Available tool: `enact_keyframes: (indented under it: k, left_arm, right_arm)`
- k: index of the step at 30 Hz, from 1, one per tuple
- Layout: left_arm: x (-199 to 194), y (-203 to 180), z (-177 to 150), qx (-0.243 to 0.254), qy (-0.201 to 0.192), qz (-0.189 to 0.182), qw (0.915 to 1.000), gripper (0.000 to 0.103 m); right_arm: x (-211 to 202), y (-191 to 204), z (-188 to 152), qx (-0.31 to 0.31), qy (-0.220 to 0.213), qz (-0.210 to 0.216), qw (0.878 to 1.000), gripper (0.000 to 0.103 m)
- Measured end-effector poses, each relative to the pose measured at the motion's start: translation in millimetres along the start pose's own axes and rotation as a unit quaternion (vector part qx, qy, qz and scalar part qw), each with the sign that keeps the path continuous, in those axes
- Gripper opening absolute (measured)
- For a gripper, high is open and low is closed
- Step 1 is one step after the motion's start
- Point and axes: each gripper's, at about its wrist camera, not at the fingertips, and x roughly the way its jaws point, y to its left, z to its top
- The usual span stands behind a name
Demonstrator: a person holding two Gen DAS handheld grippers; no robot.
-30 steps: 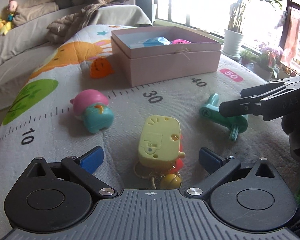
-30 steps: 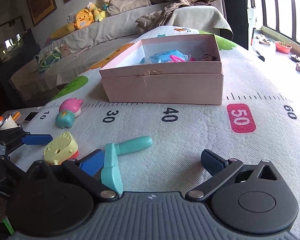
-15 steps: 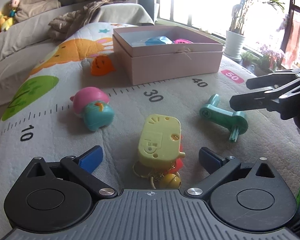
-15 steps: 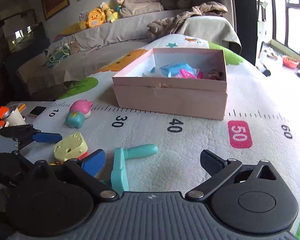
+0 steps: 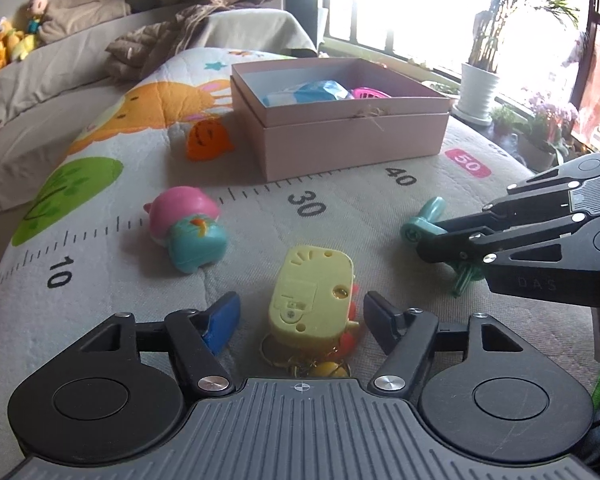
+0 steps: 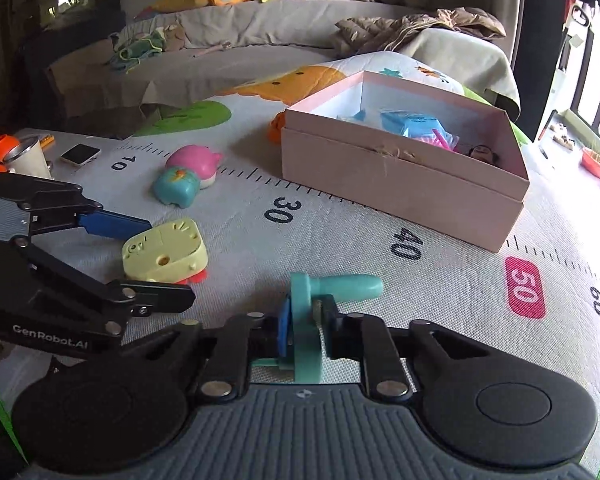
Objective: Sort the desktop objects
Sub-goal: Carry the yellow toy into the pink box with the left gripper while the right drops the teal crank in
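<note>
A yellow toy keychain (image 5: 310, 292) lies on the mat between the open fingers of my left gripper (image 5: 300, 320); it also shows in the right wrist view (image 6: 166, 250). My right gripper (image 6: 305, 330) is shut on a teal toy handle (image 6: 332, 286), which still rests on the mat; in the left wrist view the handle (image 5: 426, 220) is partly hidden by that gripper (image 5: 432, 244). A pink and teal squishy toy (image 5: 188, 228) lies to the left. An open pink box (image 5: 352, 132) holding a blue packet and pink items stands behind.
An orange toy (image 5: 206, 140) lies left of the box. A cup (image 6: 26, 158) and a small phone-like device (image 6: 80, 155) sit at the mat's far left edge. A sofa with cushions and plush toys is behind. Potted plants stand by the window.
My right gripper moved left and closed on the teal handle. My left gripper narrowed slightly around the yellow keychain but stays open.
</note>
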Motion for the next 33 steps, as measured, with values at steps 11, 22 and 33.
enact_keyframes:
  k: [11,22,33]
  left_arm:
    - [-46.5,-10.1,46.7,0.065,-0.105,-0.008,0.9923,0.048]
    - [-4.5,-1.7,181.5,0.036,-0.173,-0.015,0.9841,0.056]
    - [4.7,48.6,55.6,-0.009,-0.08,0.043,0.9958,0.086]
  right_arm:
    - [-65.5,-25.6,24.0,0.016,-0.077,-0.02,0.997,0.011]
    - [-41.9,-96.0,149.1,0.055,-0.146,-0.076,0.985,0.013]
    - [-8.3,-96.0,124.5,0.07,-0.086,-0.037,0.993,0.036]
